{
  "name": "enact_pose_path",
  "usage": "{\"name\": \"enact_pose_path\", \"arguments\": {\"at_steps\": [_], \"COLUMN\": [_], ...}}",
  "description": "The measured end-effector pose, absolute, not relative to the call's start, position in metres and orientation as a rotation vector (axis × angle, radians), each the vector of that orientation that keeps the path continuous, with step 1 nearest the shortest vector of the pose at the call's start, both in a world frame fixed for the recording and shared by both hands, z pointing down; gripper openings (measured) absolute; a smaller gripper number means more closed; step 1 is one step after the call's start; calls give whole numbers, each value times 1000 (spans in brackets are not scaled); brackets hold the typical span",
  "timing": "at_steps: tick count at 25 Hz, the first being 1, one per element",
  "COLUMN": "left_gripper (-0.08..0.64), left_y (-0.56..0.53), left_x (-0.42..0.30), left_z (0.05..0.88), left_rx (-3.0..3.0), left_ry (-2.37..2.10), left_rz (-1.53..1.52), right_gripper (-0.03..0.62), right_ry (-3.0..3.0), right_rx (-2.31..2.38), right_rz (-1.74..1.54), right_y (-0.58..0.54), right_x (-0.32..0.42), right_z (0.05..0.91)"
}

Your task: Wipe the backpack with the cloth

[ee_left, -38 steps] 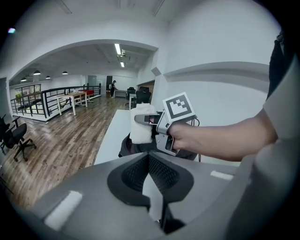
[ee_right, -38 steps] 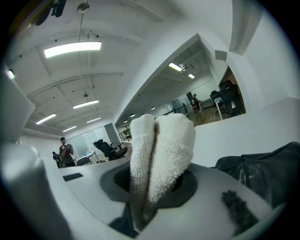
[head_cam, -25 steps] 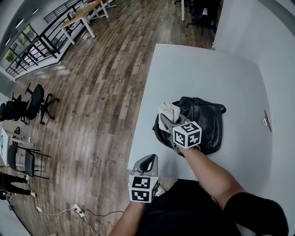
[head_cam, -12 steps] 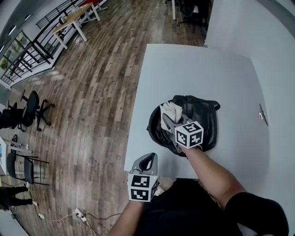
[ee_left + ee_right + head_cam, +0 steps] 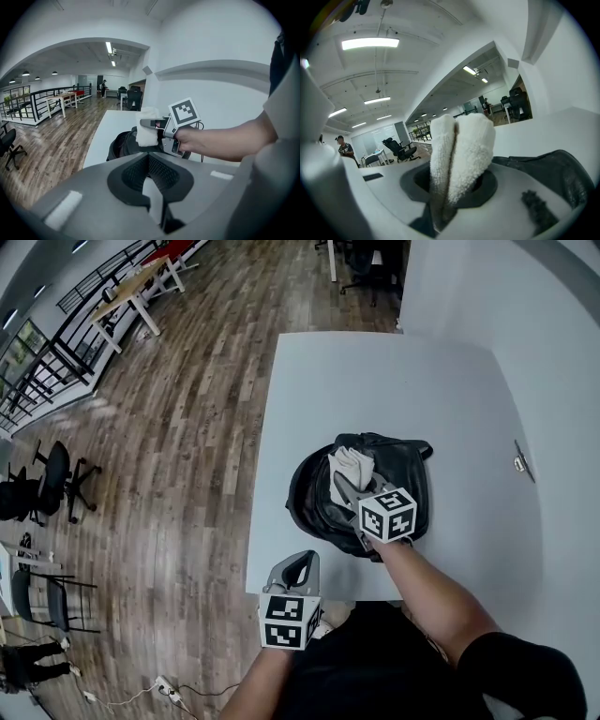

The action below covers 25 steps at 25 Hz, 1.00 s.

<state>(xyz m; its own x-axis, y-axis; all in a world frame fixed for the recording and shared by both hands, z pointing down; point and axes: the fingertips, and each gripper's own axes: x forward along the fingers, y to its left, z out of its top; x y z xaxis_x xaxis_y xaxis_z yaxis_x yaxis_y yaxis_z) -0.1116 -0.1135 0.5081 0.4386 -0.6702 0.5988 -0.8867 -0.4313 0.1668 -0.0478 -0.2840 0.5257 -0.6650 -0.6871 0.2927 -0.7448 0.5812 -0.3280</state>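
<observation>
your right gripper (image 5: 349, 486) is clamped on the folded white cloth (image 5: 351, 465) at the upper left of the black backpack (image 5: 405, 486), centre frame; wiping looks under way, so next sweep it across; your left gripper (image 5: 298, 570) idles below, jaws together, empty.

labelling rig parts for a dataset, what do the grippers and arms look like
Both are grey handheld two-jaw grippers, left gripper and right gripper, each carrying a white cube with black square markers. The person wears a black short sleeve.
</observation>
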Motion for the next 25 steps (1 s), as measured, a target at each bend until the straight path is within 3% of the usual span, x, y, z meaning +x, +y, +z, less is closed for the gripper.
{"name": "enact_pose_path", "arguments": {"at_steps": [25], "left_gripper": [8], "left_y": [-112], "left_x": [-61], "left_z": [508], "left_rx": [2346], "left_ry": [-1131], "left_rz": [653], "right_gripper": [84], "right_ry": [-2562], "right_rx": [1514], "right_rz": [598], "right_y": [-271], "right_x": [66], "right_z": [510]}}
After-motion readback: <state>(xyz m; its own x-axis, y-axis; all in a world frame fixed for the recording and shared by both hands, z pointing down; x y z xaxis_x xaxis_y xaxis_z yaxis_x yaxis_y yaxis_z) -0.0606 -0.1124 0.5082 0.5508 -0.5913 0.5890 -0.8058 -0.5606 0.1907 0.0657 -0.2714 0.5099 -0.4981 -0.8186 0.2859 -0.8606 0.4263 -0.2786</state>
